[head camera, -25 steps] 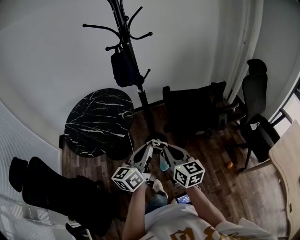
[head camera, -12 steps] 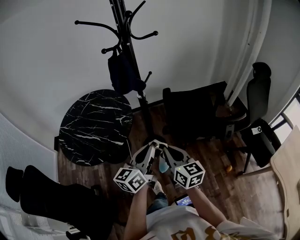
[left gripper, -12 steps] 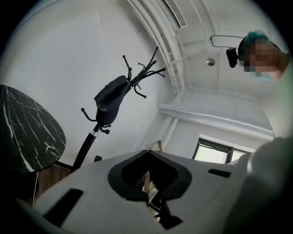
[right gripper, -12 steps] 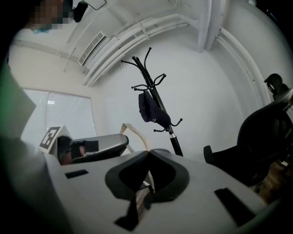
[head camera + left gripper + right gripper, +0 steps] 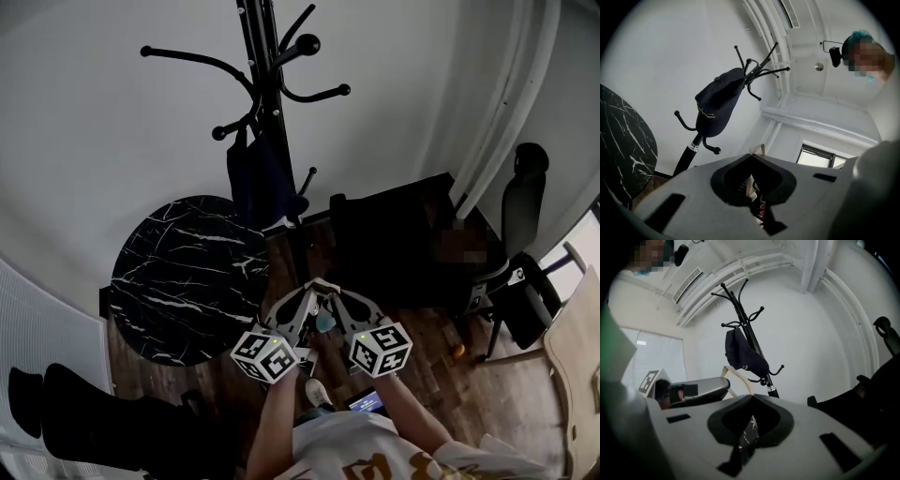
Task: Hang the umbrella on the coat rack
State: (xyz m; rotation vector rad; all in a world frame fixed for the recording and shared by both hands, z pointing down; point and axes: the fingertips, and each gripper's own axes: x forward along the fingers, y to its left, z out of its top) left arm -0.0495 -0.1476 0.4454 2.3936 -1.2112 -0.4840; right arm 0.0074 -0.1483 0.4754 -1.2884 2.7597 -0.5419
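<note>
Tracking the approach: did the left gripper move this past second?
Yes: the left gripper went toward the coat rack; its cube, earlier short of the black table, is now level with its near edge.

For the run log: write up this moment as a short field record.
rack: black metal coat rack, upright, several curved hooks free
on rack: dark navy cap, hanging on one hook
umbrella: not seen in any view
left tongs: shut, empty
right tongs: shut, empty, close beside the left
nearby: round black marble slab, left of the rack's base
</note>
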